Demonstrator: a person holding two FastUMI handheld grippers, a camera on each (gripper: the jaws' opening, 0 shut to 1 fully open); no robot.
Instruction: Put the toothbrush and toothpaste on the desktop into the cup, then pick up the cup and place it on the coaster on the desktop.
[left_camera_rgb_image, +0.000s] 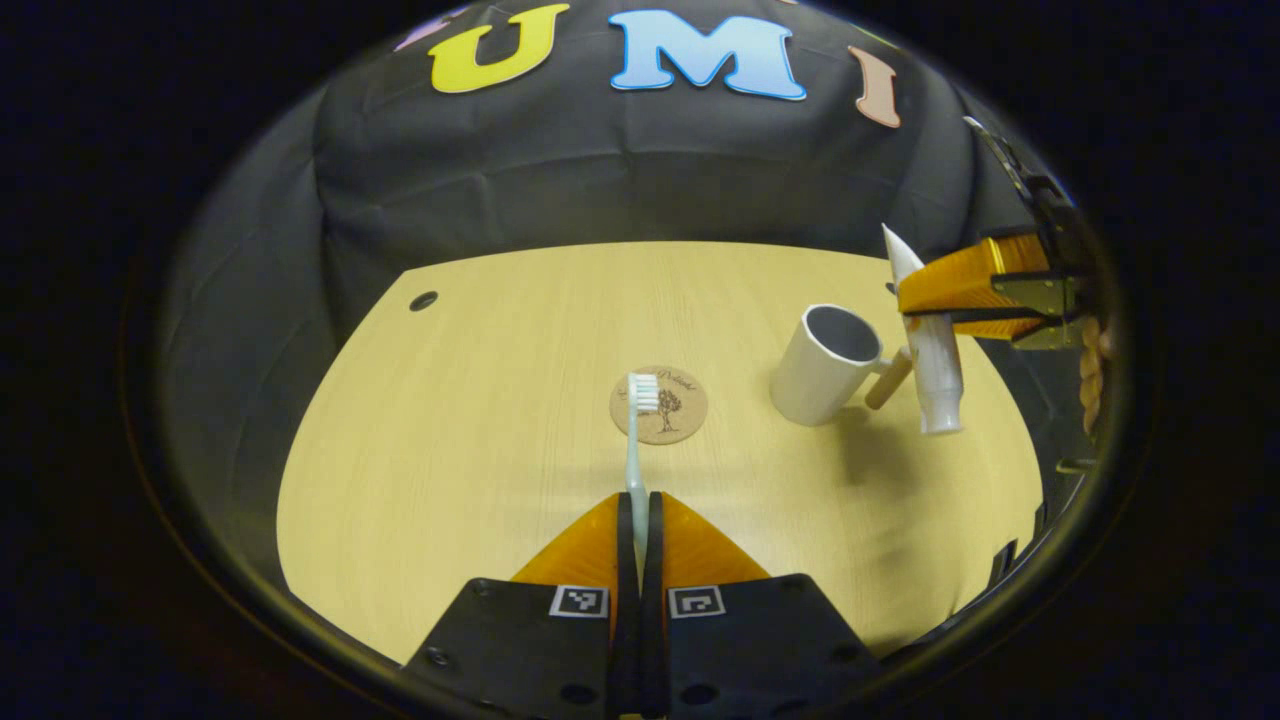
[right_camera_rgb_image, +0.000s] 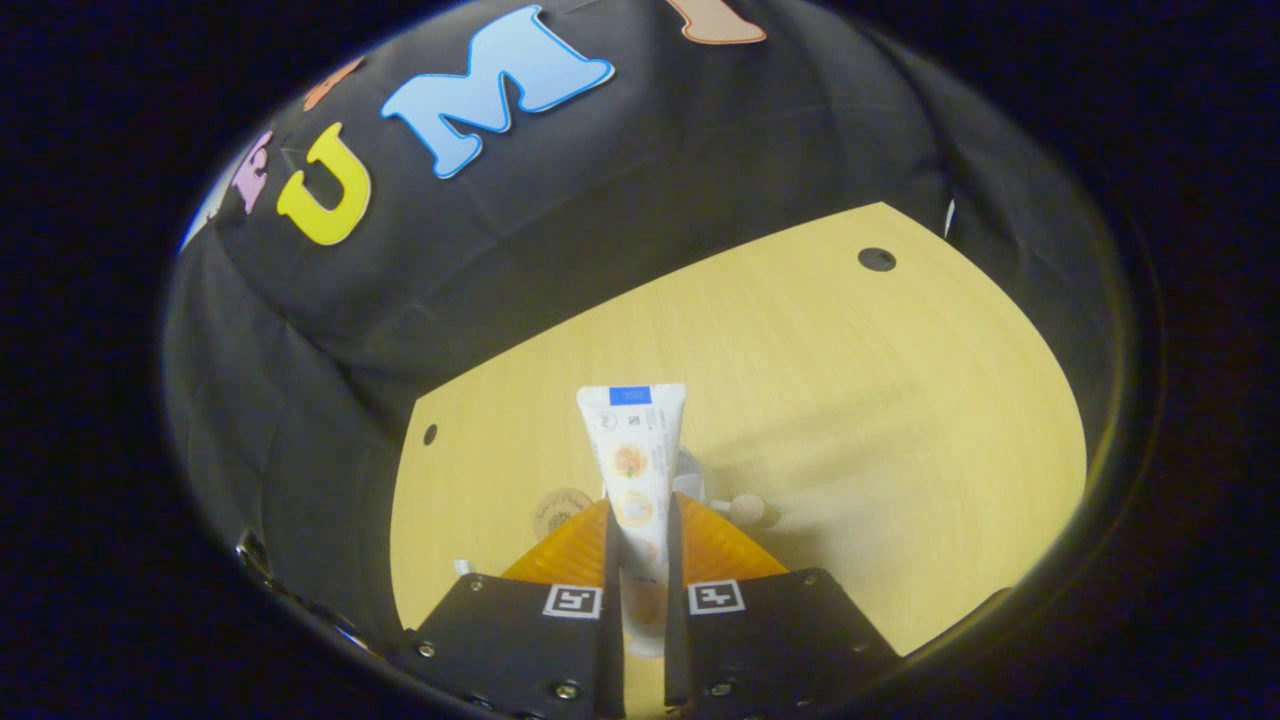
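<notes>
My left gripper is shut on the handle of a pale toothbrush, held above the table with its white bristle head pointing away, over the near edge of the round cork coaster. A white cup with a wooden handle stands upright right of the coaster. Just right of the cup, my right gripper holds a white toothpaste tube in the air, cap down. In the right gripper view the right gripper is shut on the toothpaste tube, which hides most of the cup.
The light wooden table has a cable hole at its far left and another cable hole at the other side. Black cloth walls close in behind. A hand holds the right gripper at the right edge.
</notes>
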